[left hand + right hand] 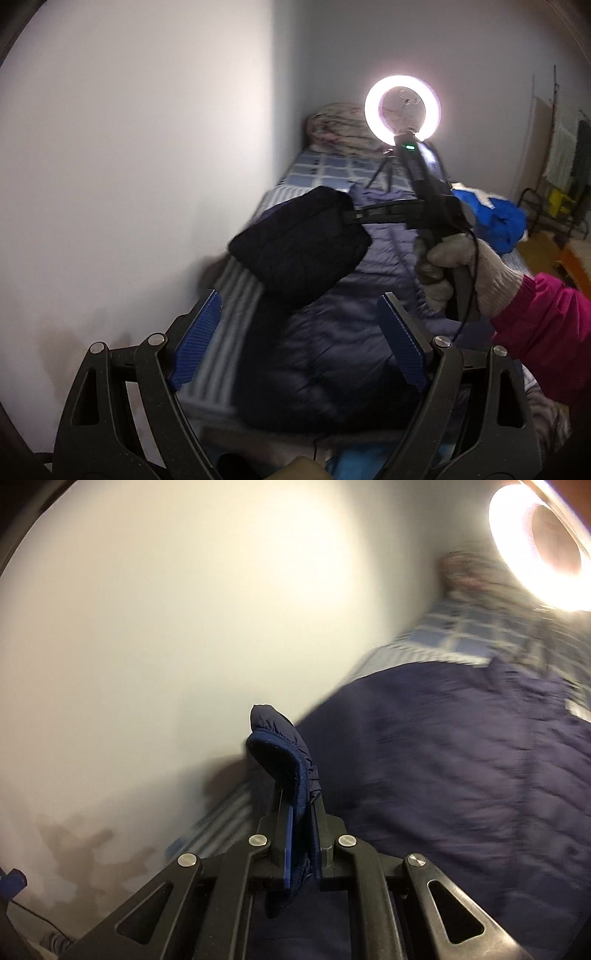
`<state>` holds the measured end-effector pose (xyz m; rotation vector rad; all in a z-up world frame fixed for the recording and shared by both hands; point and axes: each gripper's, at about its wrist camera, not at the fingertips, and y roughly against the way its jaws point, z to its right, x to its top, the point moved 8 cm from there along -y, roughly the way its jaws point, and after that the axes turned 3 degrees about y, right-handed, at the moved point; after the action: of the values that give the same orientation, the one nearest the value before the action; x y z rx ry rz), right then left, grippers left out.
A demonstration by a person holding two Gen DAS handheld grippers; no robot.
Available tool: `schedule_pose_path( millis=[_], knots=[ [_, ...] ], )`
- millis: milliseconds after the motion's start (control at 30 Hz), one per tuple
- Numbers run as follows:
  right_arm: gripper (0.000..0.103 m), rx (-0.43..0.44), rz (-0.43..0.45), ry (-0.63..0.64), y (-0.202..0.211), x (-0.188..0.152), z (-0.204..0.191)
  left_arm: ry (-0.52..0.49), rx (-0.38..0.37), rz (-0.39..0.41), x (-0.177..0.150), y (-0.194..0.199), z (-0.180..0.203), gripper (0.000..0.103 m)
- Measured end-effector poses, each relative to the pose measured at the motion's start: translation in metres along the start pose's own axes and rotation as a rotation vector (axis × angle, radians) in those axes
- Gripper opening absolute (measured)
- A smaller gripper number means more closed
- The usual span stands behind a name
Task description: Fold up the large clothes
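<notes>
A dark navy quilted jacket (332,314) lies spread on the bed; it also fills the right of the right wrist view (461,775). My left gripper (295,343) is open and empty above the jacket's near part. My right gripper (299,812) is shut on the jacket's sleeve cuff (280,749), which sticks up between the blue pads. In the left wrist view the right gripper (354,216) reaches left from a gloved hand (461,269) and holds the sleeve (299,240) lifted above the jacket.
The bed has a blue checked and striped sheet (325,170) and runs along a white wall (129,166) on the left. A lit ring light (402,109) stands at the far end by a bundled blanket (340,125). A bright blue garment (495,221) lies at right.
</notes>
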<state>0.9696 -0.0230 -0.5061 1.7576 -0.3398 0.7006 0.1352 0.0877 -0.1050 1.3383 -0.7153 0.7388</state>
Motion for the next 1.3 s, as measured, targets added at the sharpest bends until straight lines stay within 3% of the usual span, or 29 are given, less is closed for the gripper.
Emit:
schedule_pose_path(
  millis=[100, 133, 267, 467, 800, 967, 1067, 1133, 1200, 1300],
  knots=[
    [0.006, -0.093, 0.04, -0.067, 0.021, 0.004, 0.059, -0.034, 0.041, 0.017, -0.004, -0.026, 0.002, 0.088],
    [0.006, -0.118, 0.045, -0.086, 0.026, 0.002, 0.075, -0.041, 0.076, -0.021, -0.01, -0.039, -0.002, 0.088],
    [0.006, -0.262, 0.04, -0.132, 0.052, -0.012, 0.151, 0.046, 0.058, -0.106, -0.011, -0.063, -0.021, 0.088],
    [0.006, -0.392, 0.026, -0.272, 0.063, -0.047, 0.247, 0.061, 0.092, -0.071, 0.005, -0.072, -0.021, 0.088],
    [0.006, -0.506, 0.011, -0.332, 0.063, -0.041, 0.306, 0.006, 0.085, -0.034, 0.013, -0.082, 0.012, 0.088],
    [0.006, -0.563, -0.082, -0.33, 0.037, -0.051, 0.336, -0.012, 0.088, -0.036, 0.015, -0.087, 0.019, 0.088],
    [0.017, -0.591, -0.113, -0.333, 0.035, -0.061, 0.347, -0.02, 0.09, -0.034, 0.018, -0.093, 0.024, 0.088],
    [0.043, -0.599, -0.097, -0.351, 0.045, -0.063, 0.35, -0.025, 0.092, -0.033, 0.021, -0.099, 0.029, 0.088],
    [0.051, -0.582, -0.067, -0.356, 0.059, -0.063, 0.349, -0.019, 0.075, -0.034, 0.025, -0.105, 0.035, 0.088],
    [0.052, -0.544, -0.026, -0.335, 0.093, -0.061, 0.337, -0.037, 0.061, -0.017, 0.032, -0.11, 0.049, 0.088]
  ],
)
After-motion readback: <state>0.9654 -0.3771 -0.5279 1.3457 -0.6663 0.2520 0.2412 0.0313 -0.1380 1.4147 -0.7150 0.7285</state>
